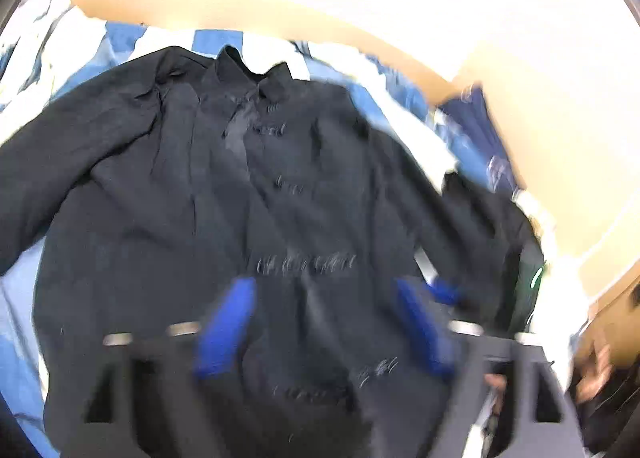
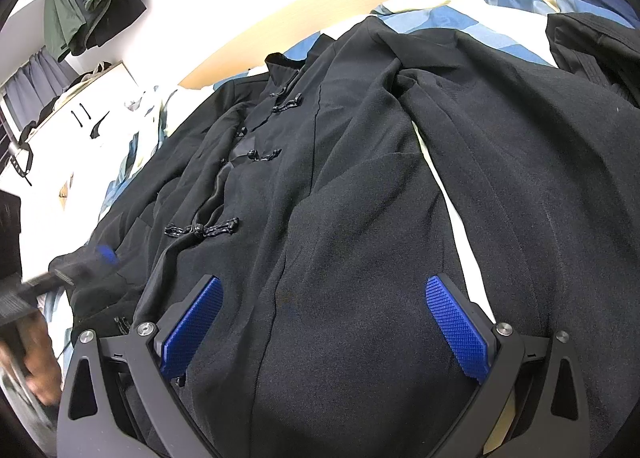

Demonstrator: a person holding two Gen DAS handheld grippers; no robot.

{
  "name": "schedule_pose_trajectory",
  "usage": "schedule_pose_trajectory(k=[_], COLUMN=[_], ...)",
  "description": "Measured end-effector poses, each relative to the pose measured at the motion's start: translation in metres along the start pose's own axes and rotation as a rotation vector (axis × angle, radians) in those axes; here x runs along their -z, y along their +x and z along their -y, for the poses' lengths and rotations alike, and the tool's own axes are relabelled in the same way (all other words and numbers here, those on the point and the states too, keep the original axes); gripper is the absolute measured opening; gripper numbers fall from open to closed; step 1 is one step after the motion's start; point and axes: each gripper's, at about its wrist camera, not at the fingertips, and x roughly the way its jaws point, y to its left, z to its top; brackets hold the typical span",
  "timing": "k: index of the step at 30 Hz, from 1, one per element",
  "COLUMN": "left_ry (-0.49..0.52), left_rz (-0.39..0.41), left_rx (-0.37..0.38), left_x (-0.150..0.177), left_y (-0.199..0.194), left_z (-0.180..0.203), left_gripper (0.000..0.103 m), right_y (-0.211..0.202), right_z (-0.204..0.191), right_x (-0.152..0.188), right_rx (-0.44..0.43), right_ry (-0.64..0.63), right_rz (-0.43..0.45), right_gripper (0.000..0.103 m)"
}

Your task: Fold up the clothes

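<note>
Black woven jacket with knotted frog fastenings spread front-up on blue-and-white bedding, laid flat for folding. Left tongs apart, empty. Right tongs apart above fabric, gripping nothing.

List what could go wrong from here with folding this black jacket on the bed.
1. The black jacket lies rumpled, with one sleeve bunched beside it; folding now could trap creases.
2. The knotted fastenings could catch on a pad of the open left gripper.
3. The open right gripper might pinch the blue and white bedding showing between body and sleeve.
</note>
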Motion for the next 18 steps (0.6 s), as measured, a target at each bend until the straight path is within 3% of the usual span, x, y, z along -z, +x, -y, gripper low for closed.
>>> schedule_pose_trajectory(k=[3, 4, 7, 9, 11, 14, 18], left_ry=[0.042, 0.026, -0.068, -0.012, 0.042, 0.106, 0.073], left_rz=[0.086, 0.057, -0.079, -0.042, -0.067, -0.111, -0.093], left_rx=[-0.203, -0.218, -0.175, -0.169, -0.15, -0.209, -0.175], left_x=[-0.006, 0.001, 0.03, 0.036, 0.036, 0.035, 0.037], left_y=[0.017, 0.03, 0.074, 0.071, 0.074, 0.086, 0.081], left_z=[-0.014, -0.025, -0.061, -0.053, -0.042, -0.033, -0.04], left_gripper=[0.097, 0.097, 0.096, 0.099, 0.103, 0.103, 0.103], right_y=[0.0, 0.0, 0.0, 0.001, 0.001, 0.002, 0.0], right_z=[0.001, 0.002, 0.002, 0.003, 0.003, 0.004, 0.006], right_x=[0.0, 0.0, 0.0, 0.0, -0.001, -0.001, -0.001], right_rx=[-0.001, 0.0, 0.002, 0.001, 0.004, 0.003, -0.009], right_ry=[-0.001, -0.002, -0.005, -0.006, -0.008, -0.006, 0.005], right_rz=[0.0, -0.001, -0.001, -0.002, -0.003, -0.003, 0.004], right_gripper=[0.103, 0.103, 0.103, 0.103, 0.103, 0.103, 0.103])
